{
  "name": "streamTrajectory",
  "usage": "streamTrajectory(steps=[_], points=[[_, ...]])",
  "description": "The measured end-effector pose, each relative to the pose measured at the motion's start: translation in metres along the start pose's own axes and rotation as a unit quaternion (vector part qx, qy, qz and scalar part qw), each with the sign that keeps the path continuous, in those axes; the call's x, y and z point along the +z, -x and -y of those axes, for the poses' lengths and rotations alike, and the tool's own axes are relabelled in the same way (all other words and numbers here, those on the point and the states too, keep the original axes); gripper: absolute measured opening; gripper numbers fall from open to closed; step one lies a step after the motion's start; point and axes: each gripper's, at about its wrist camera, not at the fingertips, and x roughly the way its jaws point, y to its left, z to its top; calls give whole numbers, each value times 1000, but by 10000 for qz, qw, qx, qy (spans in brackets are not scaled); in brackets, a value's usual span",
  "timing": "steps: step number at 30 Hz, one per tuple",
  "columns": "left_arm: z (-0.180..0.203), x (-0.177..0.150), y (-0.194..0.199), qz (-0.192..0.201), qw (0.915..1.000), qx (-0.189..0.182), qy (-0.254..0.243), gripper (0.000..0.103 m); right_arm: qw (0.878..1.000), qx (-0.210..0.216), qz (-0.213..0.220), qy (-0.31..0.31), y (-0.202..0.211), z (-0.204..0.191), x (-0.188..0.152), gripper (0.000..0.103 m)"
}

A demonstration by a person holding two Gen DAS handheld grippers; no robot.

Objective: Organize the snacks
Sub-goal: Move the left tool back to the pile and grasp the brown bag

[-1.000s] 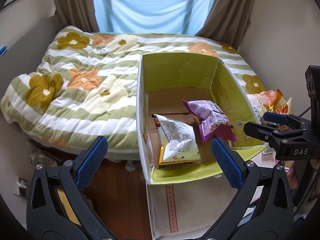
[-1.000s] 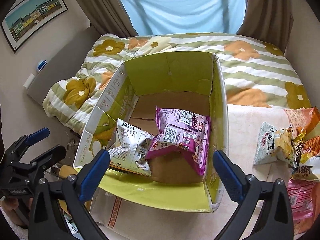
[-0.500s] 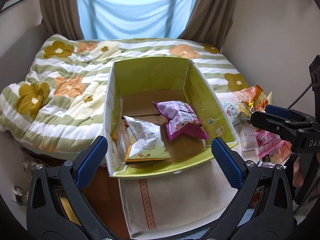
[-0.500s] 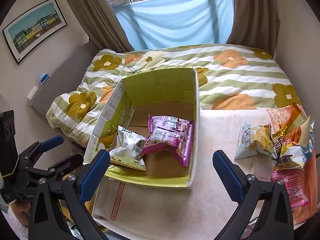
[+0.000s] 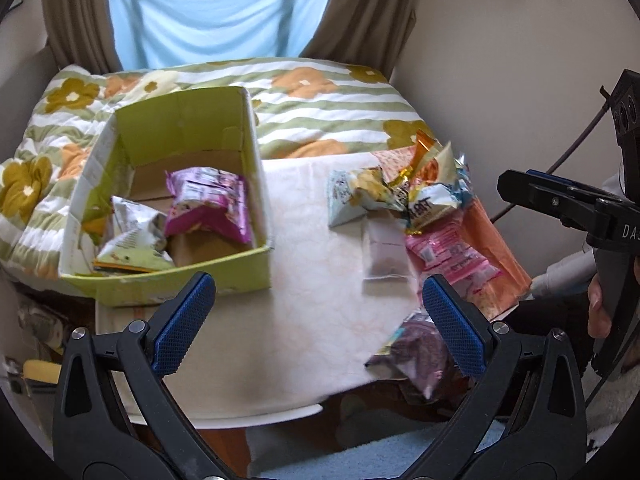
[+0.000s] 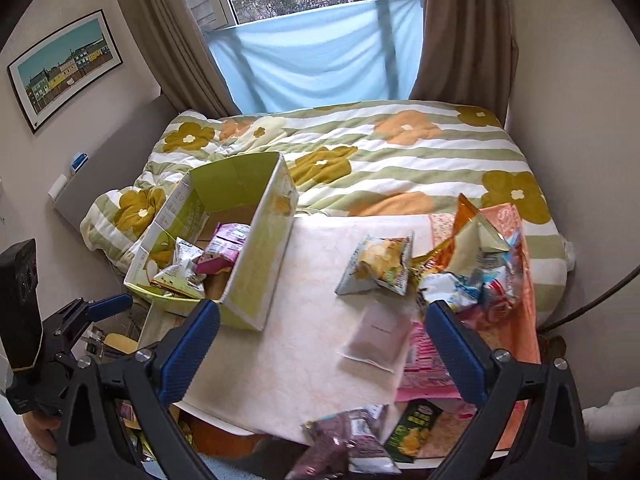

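Note:
A green cardboard box (image 5: pixel 256 268) (image 6: pixel 264 248) stands at the table's left end. It holds a purple snack bag (image 5: pixel 208 204) (image 6: pixel 226 246) and a white one (image 5: pixel 132 236) (image 6: pixel 180 272). A heap of snack bags (image 5: pixel 420 196) (image 6: pixel 472 264) lies at the table's right. A pale flat packet (image 5: pixel 386 252) (image 6: pixel 376 336) and a chip bag (image 6: pixel 380 266) lie beside the heap. My left gripper (image 5: pixel 318 320) is open and empty above the table's front. My right gripper (image 6: pixel 320 348) is open and empty, also above the table.
A cream cloth (image 5: pixel 312 280) covers the table. A flowered quilt on a bed (image 6: pixel 400 148) lies behind it. A dark purple bag (image 6: pixel 352 440) and a green bag (image 6: pixel 412 428) hang at the front edge. Walls close in at the right.
Both grippers have pulled back and swung right, away from the box. The snack heap and the table cloth have come into the middle of both views. Both stay open.

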Motion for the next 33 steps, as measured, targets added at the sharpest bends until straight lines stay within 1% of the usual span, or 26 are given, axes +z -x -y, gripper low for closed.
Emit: streamTrajectory(steps=[3,8,11,14,17,20,23,28,31,33], points=[[36,-13,-7,-85,10000,17,10,103,9999,80,-71,-10,10,32,-9,102],[85,-34,-25,-255,9996,120,-46,103,9994,270,-214,-51,12,74,-24,102],[109,-46,-41,-468,9987,137,-177,102,9989,375,-256,-117,8,90,-30,102],[130,-59,-55,-693,9968,15,-407,103,9983,397,-384,-183,1,103,-39,102],[146,-70,-68,-923,9924,-47,-811,103,9973,446,-504,-283,-10,115,-45,102],[155,-81,-84,-1133,9864,-4,-1190,103,9964,438,-629,-376,-25,123,-52,102],[156,-89,-100,-1323,9805,59,-1452,103,9953,385,-786,-424,-45,130,-58,102],[148,-93,-122,-1493,9757,58,-1603,103,9920,352,-1123,-457,-81,134,-69,102],[148,-94,-136,-1565,9733,129,-1676,103,9905,387,-1234,-470,-94,134,-73,102],[147,-94,-142,-1580,9726,100,-1705,103,9907,354,-1250,-406,-100,133,-74,102]])
